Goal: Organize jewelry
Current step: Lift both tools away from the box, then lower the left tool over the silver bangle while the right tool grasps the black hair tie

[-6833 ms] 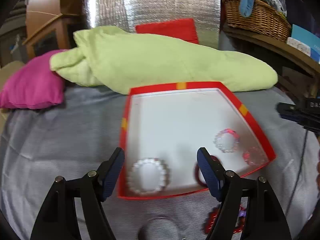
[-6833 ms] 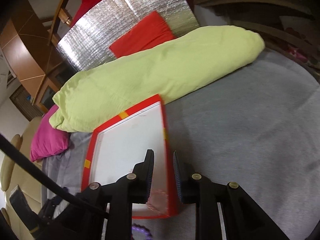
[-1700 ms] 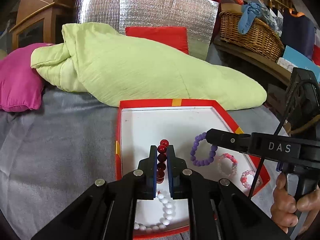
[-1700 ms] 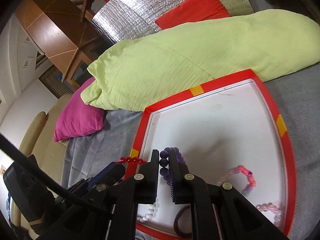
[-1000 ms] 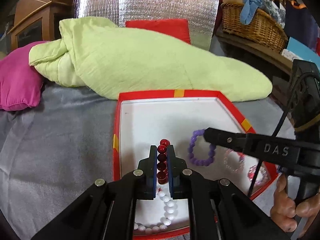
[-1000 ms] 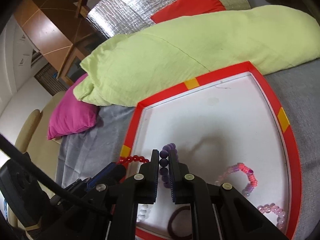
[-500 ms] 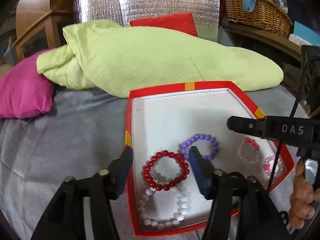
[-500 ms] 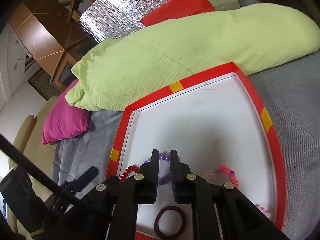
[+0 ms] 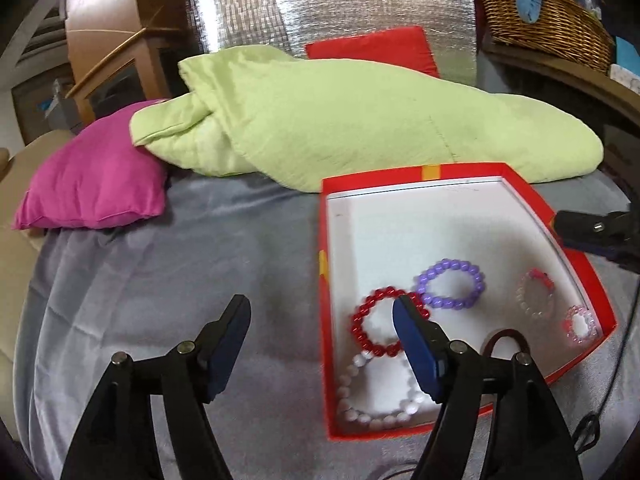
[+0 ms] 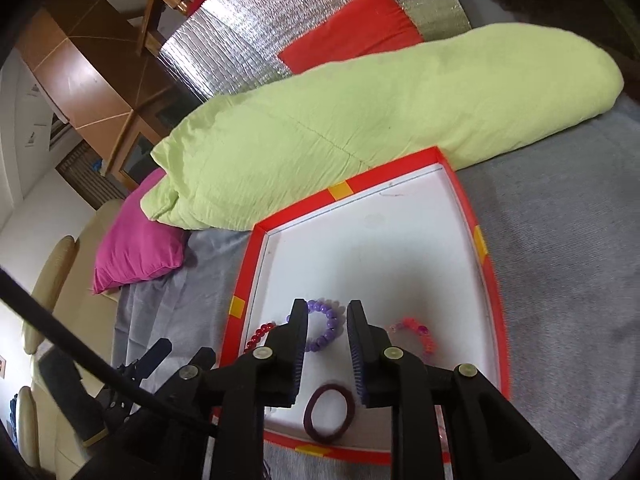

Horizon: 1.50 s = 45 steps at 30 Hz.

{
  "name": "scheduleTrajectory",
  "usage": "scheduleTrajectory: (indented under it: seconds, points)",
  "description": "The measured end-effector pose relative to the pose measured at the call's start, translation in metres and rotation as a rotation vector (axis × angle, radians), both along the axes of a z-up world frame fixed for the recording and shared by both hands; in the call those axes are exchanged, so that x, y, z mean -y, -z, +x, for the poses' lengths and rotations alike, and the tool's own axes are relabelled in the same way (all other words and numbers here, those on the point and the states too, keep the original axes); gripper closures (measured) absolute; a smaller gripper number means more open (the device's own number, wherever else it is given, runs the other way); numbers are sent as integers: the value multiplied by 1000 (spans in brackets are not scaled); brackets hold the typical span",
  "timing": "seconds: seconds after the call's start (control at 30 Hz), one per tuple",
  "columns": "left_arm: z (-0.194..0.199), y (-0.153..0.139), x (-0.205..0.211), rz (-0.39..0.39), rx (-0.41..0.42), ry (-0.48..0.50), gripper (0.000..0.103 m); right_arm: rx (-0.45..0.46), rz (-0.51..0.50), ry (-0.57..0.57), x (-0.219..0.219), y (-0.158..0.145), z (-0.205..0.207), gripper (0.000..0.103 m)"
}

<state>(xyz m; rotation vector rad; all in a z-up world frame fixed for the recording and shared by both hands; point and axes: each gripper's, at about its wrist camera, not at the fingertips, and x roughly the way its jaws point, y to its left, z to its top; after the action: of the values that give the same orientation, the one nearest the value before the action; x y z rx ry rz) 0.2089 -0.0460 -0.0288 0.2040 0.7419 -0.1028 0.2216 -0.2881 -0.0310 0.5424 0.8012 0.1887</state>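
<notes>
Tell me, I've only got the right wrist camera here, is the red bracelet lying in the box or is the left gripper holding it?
Observer: The red bracelet lies flat in the red box. The left gripper grips nothing, and its jaws are opening.
Operator: Is anything sitting in the near corner that's cut off in my view?
Observer: Yes, a white bead bracelet lies in the near corner, right beside the red one.
Operator: I see one pink bracelet. Is there another?
Observer: Yes, a small pink-and-clear bracelet sits in the opposite near corner, apart from the others.
</notes>
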Motion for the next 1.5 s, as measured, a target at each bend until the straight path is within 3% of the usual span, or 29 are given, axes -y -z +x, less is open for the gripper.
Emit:
scheduleTrajectory:
  seconds: [0.33,0.67,0.83,1.23,1.5]
  points:
    - [-19,-7,-25,-35,2,-88,28,27,1,13,9,-17,-31,75]
    - [-58,-15,-31,8,44,-60,28,43,-9,13,15,-28,-73,70]
    - [-73,-13,-40,-13,12,-51,27,23,-3,15,21,-25,-98,68]
    - [-108,1,-59,-94,-99,-41,26,-161,-51,-15,28,11,-131,63]
    - [-112,16,-50,-42,-151,-13,25,-289,-111,-89,14,38,-125,60]
